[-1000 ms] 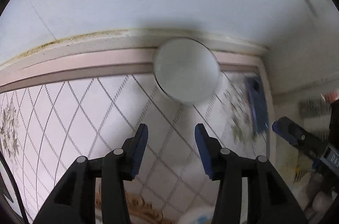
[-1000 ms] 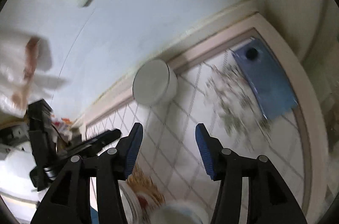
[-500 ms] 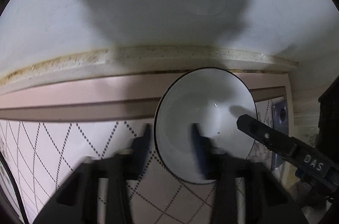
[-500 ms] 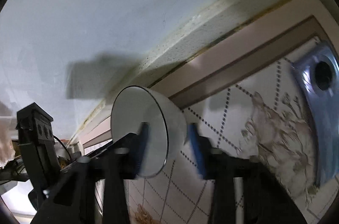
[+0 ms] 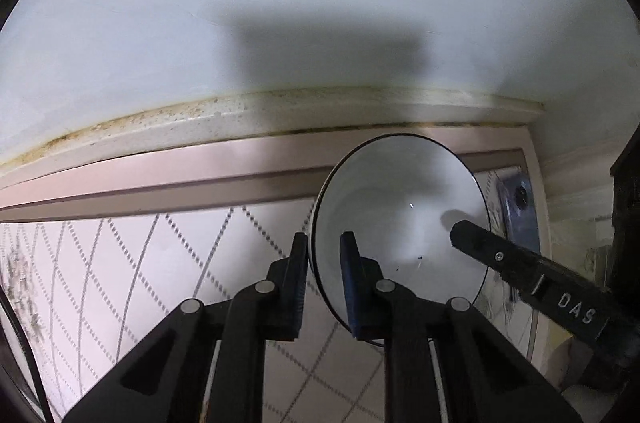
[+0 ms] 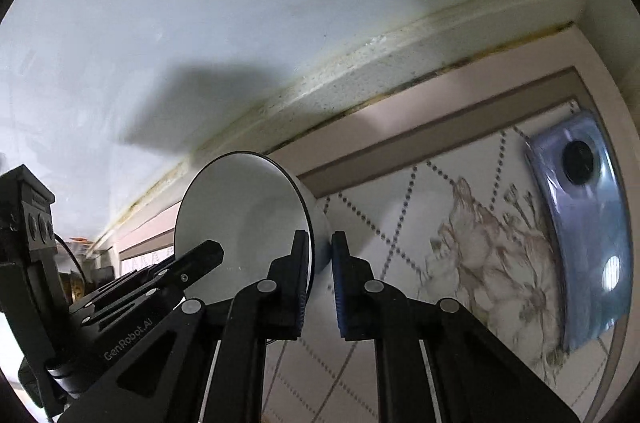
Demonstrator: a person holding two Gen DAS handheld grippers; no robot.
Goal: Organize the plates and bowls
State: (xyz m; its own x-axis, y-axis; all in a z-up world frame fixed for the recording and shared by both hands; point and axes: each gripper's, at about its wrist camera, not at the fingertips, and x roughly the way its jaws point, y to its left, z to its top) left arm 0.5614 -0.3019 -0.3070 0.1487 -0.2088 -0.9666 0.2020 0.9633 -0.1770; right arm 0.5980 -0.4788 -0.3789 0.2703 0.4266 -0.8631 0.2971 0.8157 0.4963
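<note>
The white bowl sits at the far edge of the patterned worktop, near the wall, holding only a few dark specks. The left tool has just closed onto its left rim; the right tool has just closed onto its right rim. A blue phone lies right of the bowl.

A single white bowl with a thin dark line around its rim sits at the back of the patterned tabletop, close to the pink border strip along the wall. Its glazed inside is plain and empty apart from a few tiny dark specks near the bottom. In the left wrist view it lies at about 4 o'clock; in the right wrist view, at about 7 o'clock.
</note>
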